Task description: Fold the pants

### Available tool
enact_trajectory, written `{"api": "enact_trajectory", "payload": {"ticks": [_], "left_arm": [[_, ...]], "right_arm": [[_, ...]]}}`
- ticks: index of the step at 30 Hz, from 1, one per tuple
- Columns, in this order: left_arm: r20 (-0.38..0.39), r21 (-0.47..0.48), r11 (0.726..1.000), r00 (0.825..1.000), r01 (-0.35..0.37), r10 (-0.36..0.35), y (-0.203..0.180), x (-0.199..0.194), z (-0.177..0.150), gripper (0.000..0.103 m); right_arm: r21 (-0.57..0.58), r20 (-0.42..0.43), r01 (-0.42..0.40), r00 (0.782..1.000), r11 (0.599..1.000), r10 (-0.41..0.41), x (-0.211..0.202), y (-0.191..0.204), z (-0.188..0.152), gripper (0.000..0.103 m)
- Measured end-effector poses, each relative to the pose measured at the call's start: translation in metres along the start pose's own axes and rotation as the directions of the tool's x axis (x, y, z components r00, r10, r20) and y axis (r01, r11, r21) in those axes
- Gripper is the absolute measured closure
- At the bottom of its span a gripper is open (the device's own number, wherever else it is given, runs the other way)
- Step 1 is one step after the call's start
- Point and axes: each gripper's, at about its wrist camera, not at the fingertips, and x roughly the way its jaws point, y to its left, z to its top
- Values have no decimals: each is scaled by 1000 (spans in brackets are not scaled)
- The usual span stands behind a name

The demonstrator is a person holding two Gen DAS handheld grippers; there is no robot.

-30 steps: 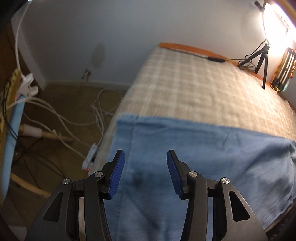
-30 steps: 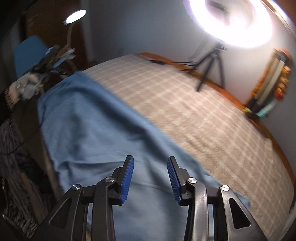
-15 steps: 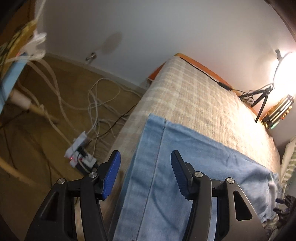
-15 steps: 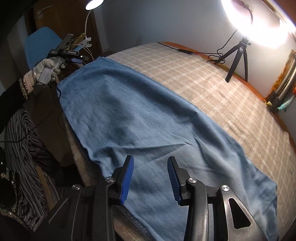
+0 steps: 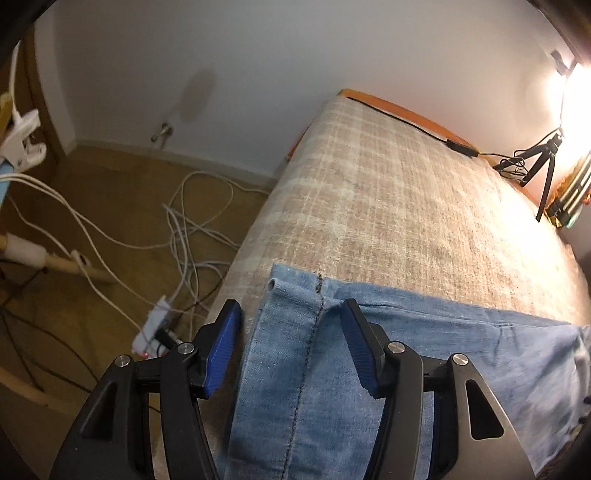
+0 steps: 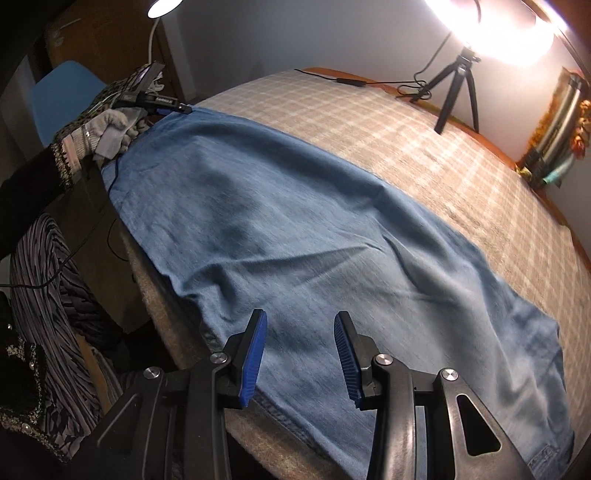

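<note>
Lying flat along the near edge of the plaid-covered bed (image 5: 406, 192), the blue denim pants (image 6: 295, 236) stretch lengthwise across it, one end reaching the bed's left corner and the other trailing off toward the right. At that left corner, the left gripper (image 5: 291, 347) hovers over the hem end of the pants (image 5: 306, 369) with its blue-padded fingers (image 5: 221, 347) spread wide on either side of a dark stitched seam; whether the pads touch the cloth cannot be told. At the other end of the bed's near edge, the right gripper (image 6: 299, 354) is likewise spread apart, poised above the denim with nothing between its pads. A gloved hand (image 6: 107, 129) holds the left gripper at the far end in the right wrist view. Beyond the pants a black tripod (image 6: 458, 88) stands on the bed, under a bright ring light (image 6: 498, 33). White cables (image 5: 192, 236) tangle on the floor beside the bed.
</note>
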Motion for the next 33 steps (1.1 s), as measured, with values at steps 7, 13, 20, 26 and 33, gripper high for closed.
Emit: {"api": "enact_trajectory", "payload": {"ticks": [7,13,20,26,33], "left_arm": [[62,117,990,995,-83,76,-22,-11,-6,90],[150,165,970,977,-177,153,-36,-24,1,91],[140,264,924,959,-277,247,-57,0,14,92],[71,245,941,972,-234,223,-44,8,18,82],[72,36,996,995,-78,75,-2,-55,9,58]], "right_arm": [[28,6,11,1000,1000,-11,-1,-9,0,64],[-14,-10,-23,1000,1000,23,-3,-1,-9,63],[-143,-85,-50,996,988,38,7,27,-21,62],[-239,-163,56,982,970,-97,28,36,-29,64],[-145,-61,19,998,989,-28,1,24,-19,62]]}}
